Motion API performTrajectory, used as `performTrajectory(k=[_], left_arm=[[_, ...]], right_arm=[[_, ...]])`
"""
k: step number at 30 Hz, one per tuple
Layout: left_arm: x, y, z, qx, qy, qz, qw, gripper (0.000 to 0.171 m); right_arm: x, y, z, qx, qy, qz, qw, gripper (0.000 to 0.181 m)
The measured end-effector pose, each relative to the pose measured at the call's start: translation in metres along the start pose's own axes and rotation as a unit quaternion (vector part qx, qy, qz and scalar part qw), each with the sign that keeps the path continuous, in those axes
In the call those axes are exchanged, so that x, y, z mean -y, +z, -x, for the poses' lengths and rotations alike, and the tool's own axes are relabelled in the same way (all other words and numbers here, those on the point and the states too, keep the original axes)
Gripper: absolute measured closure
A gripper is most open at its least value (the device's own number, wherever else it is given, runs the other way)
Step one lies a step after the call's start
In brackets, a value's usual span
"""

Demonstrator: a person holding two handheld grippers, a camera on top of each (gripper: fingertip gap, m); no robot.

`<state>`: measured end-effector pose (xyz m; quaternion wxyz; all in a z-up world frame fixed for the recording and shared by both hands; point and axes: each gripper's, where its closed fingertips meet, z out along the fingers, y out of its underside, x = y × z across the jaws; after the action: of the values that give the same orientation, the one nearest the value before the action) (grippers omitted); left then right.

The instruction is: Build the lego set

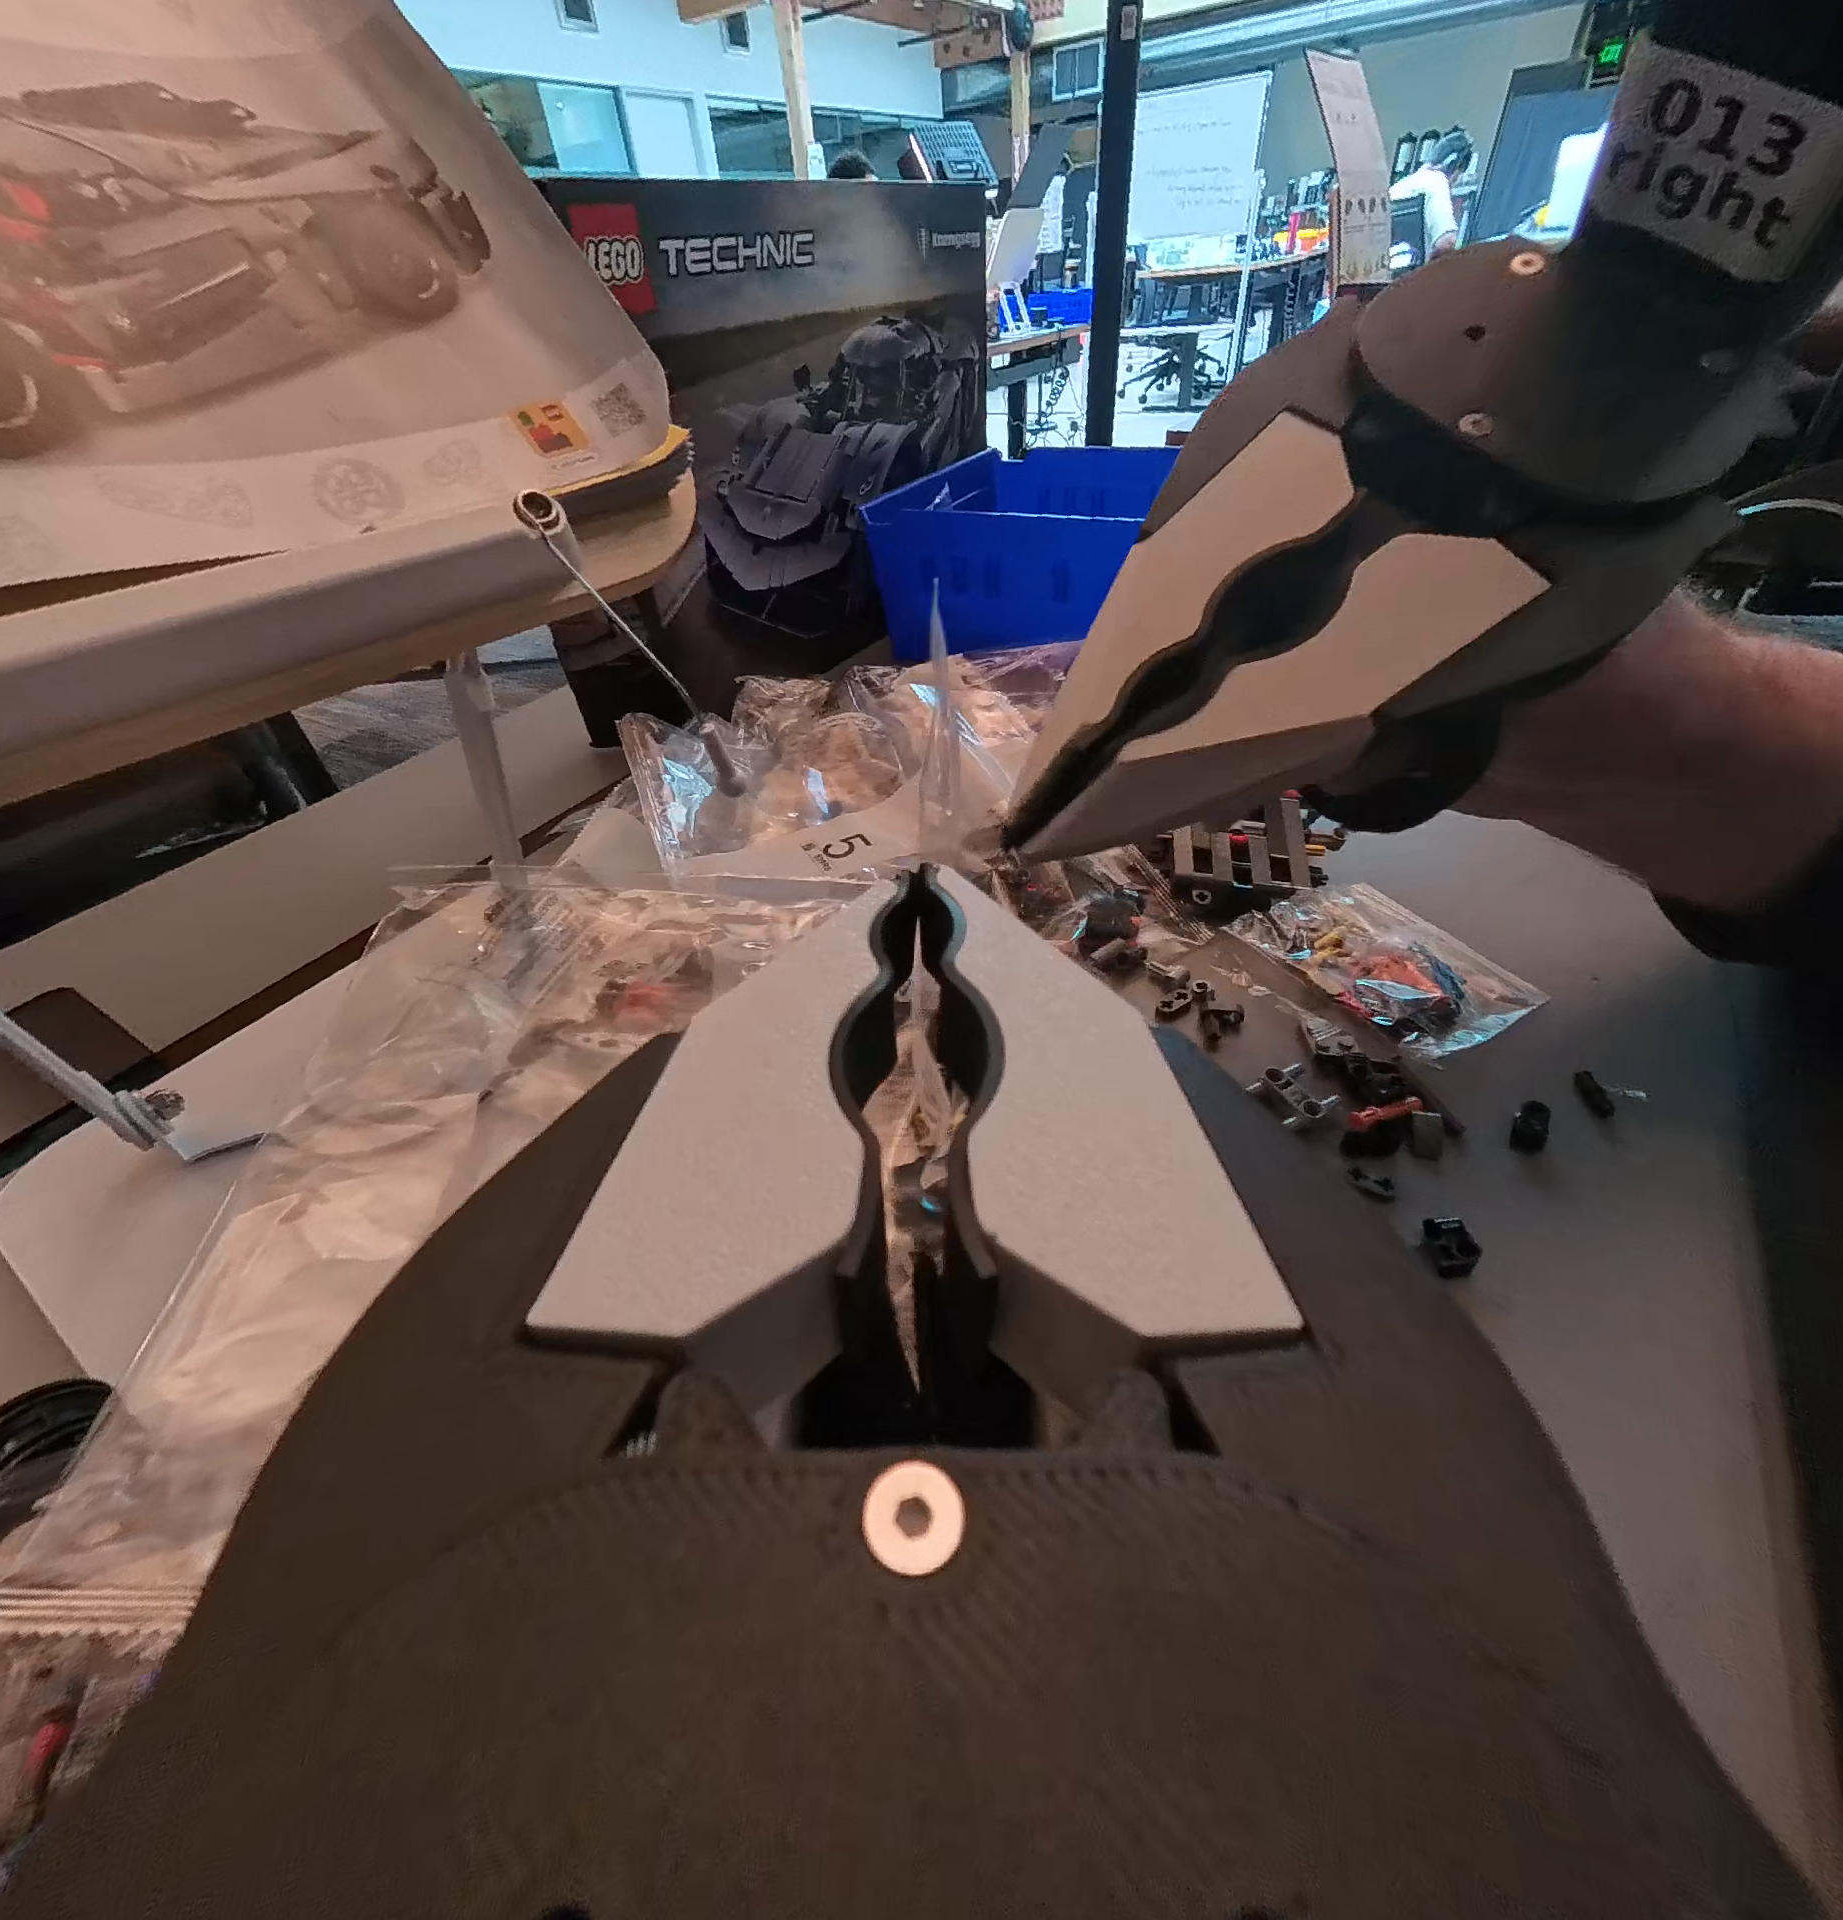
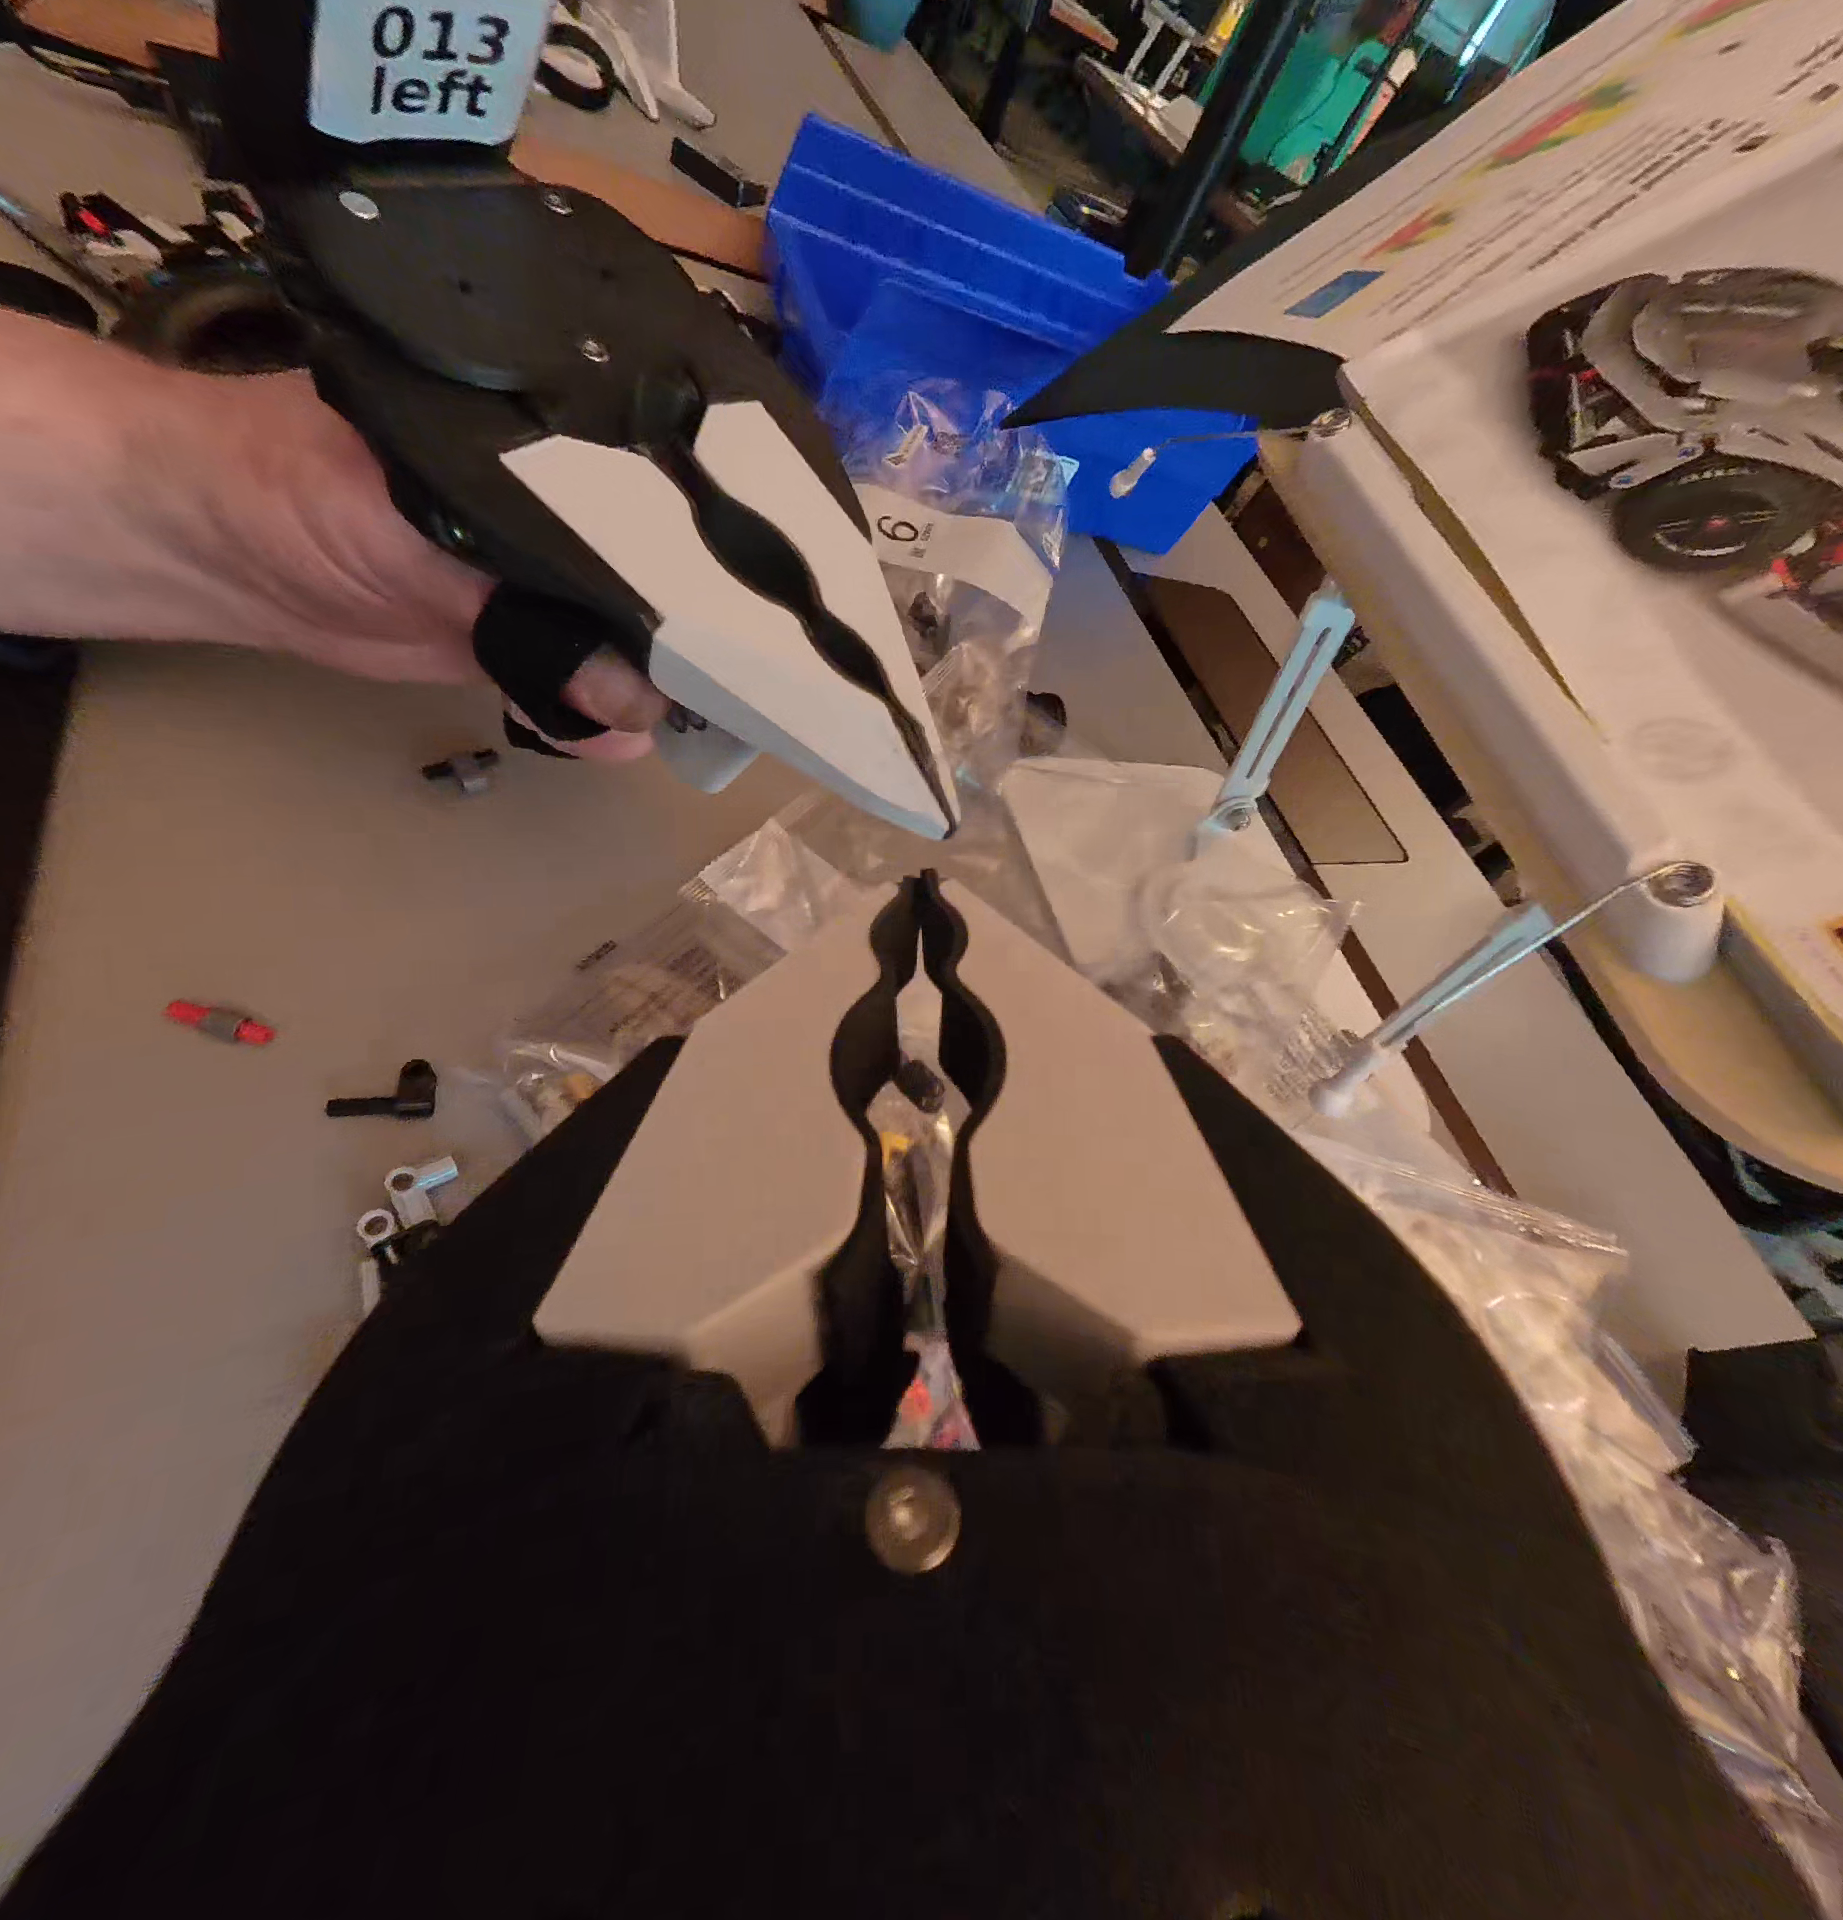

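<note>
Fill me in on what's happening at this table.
A person is working with two hand-held tongs. The left tongs and right tongs are both shut on the same clear plastic parts bag, tips close together, apparently to tear it open. More sealed bags and loose Lego pieces lie on the table, with the instruction booklet propped on a stand.
</note>
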<state>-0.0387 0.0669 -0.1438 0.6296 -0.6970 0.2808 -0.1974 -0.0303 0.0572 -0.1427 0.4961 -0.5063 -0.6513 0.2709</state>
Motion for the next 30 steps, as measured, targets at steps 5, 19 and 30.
performTrajectory(k=[5, 19, 30], left_arm=[[-0.001, 0.001, -0.001, -0.002, -0.001, 0.002, 1.0, 0.171], [0.004, -0.008, 0.014, 0.034, 0.001, -0.008, 0.999, 0.171], [0.002, -0.005, 0.011, 0.028, 0.0, -0.005, 1.0, 0.171]], right_arm=[[-0.02, 0.008, 0.006, 0.013, -0.019, 0.058, 0.998, 0.181], [-0.093, 0.02, 0.019, 0.088, 0.035, 0.209, 0.973, 0.158], [-0.146, -0.044, 0.018, 0.138, 0.071, 0.316, 0.936, 0.168]])
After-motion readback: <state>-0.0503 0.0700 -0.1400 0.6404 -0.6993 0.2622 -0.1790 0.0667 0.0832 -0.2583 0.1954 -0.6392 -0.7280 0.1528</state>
